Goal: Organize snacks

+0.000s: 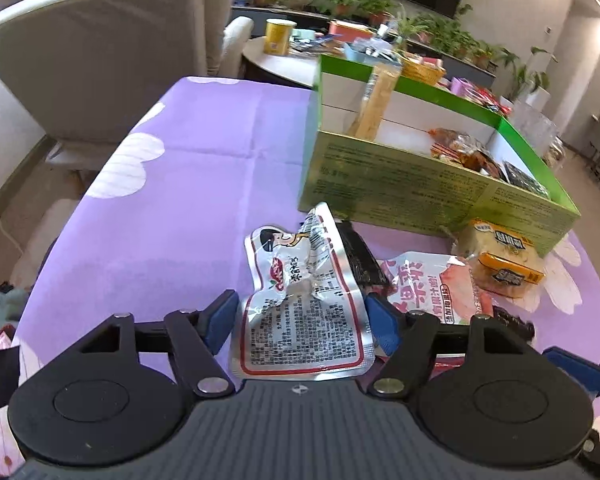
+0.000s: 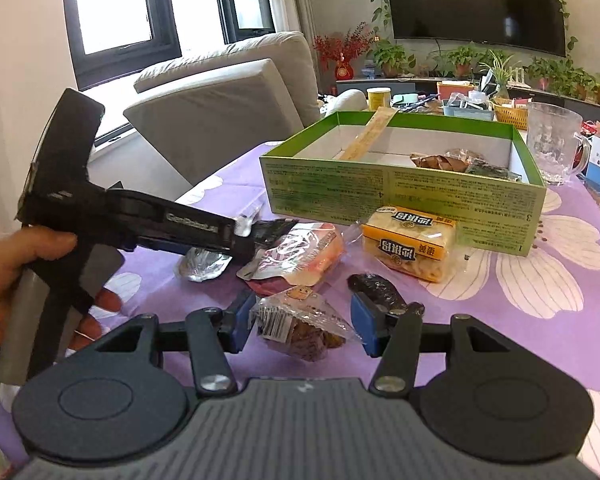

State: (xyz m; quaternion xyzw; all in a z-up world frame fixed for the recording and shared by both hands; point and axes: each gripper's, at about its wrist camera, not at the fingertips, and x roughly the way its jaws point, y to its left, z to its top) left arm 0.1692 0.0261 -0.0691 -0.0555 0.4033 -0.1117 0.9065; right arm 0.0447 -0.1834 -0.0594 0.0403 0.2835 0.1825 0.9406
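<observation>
Evidently the bench [image 2: 540,300], under its purple flowered cloth, serves as the sorting area, loose packets lying just in front of the green box [image 2: 400,196] that already holds a few snacks. Each tool straddles one packet, seemingly to lift it into that box. The left tool [image 1: 300,316] stands spread around a silver foil pouch [image 1: 300,320], pads not pressing. The right tool [image 2: 304,330] brackets a clear packet of brown snacks [image 2: 300,332]; whether it pinches, I cannot tell.
</observation>
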